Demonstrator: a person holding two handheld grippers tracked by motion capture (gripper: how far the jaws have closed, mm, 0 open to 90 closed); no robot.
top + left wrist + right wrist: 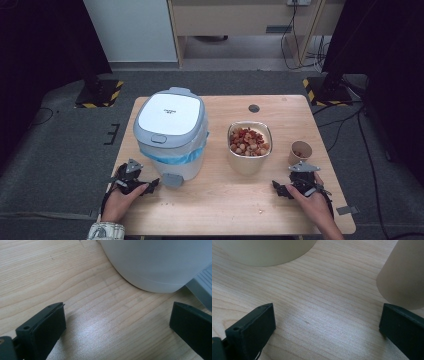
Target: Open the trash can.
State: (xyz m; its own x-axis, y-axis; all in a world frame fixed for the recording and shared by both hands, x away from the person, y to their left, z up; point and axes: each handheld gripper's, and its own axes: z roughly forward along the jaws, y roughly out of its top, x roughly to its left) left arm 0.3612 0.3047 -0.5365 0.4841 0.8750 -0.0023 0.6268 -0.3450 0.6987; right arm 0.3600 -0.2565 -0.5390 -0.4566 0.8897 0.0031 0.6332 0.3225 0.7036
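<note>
Your left tongs (pixel 150 186) rest on the wooden worktop (pixel 220 205) with jaws spread wide and nothing between them, just near-left of the white lidded bin (pixel 171 132). Your right tongs (pixel 280 189) are likewise released and empty, lying near the paper cup (pixel 300 151), with the bowl of food scraps (pixel 249 146) standing at mid-worktop.

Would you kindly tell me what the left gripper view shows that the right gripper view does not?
Left gripper view: the rounded base of the white bin and its grey pedal, ahead of the open left gripper. Right gripper view: the bowl's cream wall and the paper cup, ahead of the open right gripper. Both: bare wooden table between empty black jaws.
</note>
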